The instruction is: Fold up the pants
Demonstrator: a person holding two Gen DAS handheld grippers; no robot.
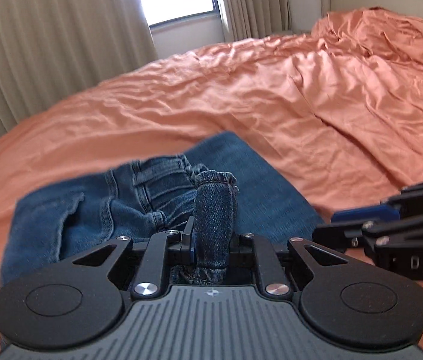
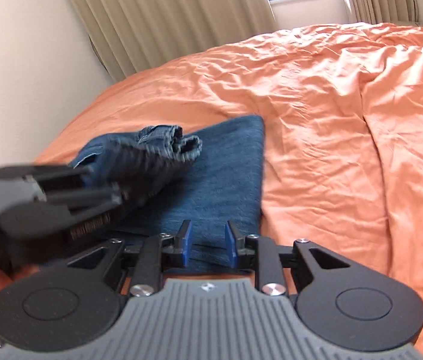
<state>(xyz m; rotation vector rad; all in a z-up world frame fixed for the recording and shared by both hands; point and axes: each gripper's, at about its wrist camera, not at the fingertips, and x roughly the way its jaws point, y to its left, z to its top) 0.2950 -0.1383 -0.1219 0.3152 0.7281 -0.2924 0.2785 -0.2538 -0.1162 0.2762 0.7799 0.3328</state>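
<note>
Jeans (image 2: 220,177) lie partly folded on the orange bedsheet (image 2: 316,114), near the bed's left edge on the curtain (image 1: 46,45) side. My left gripper (image 1: 211,234) is clamped on a bunched denim hem raised above the flat layer. My right gripper (image 2: 207,241) hovers over the jeans' near edge, fingers (image 2: 186,244) parted, holding nothing.

blue denim jeans (image 1: 139,198) with faded lighter seams, on an orange bedspread (image 1: 241,96), plain and creased. beyond the bedspread, beige curtains (image 1: 46,39) in vertical pleats, a cream wall (image 2: 16,60). left gripper (image 1: 211,237): black linkage, blue pads, grey ribbed body. right gripper (image 2: 208,240): black linkage, blue pads (image 2: 186,244), grey ribbed body with lengthwise grooves.
</note>
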